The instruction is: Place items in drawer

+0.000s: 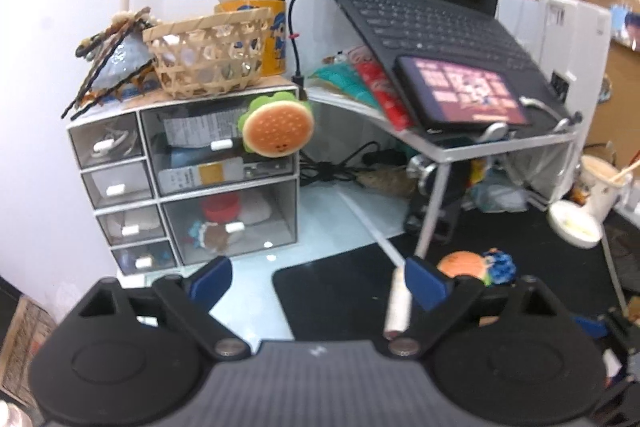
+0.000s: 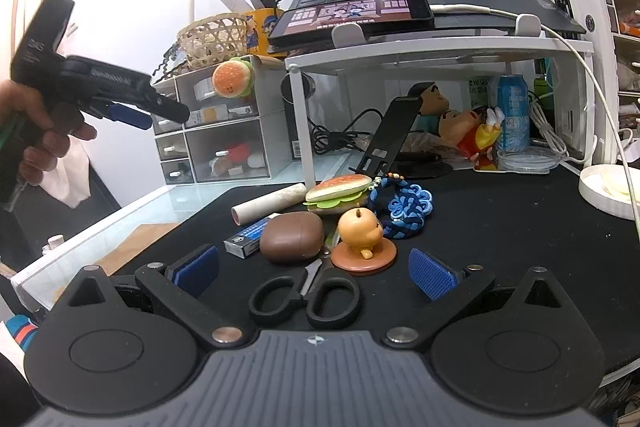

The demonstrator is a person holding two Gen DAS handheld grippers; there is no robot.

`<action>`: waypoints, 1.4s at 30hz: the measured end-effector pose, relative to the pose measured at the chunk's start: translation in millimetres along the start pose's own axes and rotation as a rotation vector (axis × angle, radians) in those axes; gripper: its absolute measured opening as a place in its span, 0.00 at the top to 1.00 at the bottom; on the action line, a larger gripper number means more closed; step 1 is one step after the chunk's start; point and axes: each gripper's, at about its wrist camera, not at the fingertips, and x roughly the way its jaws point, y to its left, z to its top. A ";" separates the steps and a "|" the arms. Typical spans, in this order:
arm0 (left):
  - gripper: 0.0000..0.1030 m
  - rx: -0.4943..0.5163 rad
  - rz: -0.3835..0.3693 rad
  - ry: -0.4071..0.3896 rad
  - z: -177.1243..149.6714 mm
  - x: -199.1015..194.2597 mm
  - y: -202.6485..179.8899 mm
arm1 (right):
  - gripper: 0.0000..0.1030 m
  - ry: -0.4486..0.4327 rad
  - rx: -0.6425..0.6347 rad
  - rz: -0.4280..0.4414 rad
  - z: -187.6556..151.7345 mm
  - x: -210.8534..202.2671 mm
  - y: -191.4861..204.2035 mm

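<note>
Behind scissors w/ right claw spread, left claw also apart, facing drawer unit.

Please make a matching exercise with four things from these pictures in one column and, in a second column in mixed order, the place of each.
Things:
1. scissors
2. phone
3. woven basket
4. blue can

Places:
A. under the white stand
B. on top of the drawer unit
C. on the black mat, nearest the right hand-held gripper
D. lying on the laptop

Pairs: 1-C, 2-D, 3-B, 4-A
</note>
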 end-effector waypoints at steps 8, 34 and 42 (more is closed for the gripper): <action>0.03 -0.048 -0.019 -0.059 -17.1 -21.3 -17.2 | 0.00 -0.009 -0.015 -0.022 3.5 -7.1 7.2; 0.01 -0.180 -0.034 -0.161 -86.1 -66.5 -48.0 | 0.00 0.033 -0.082 -0.071 20.2 -18.8 33.3; 0.01 -0.207 -0.016 -0.143 -107.9 -65.2 -40.8 | 0.00 0.041 -0.086 -0.080 25.9 -28.5 46.8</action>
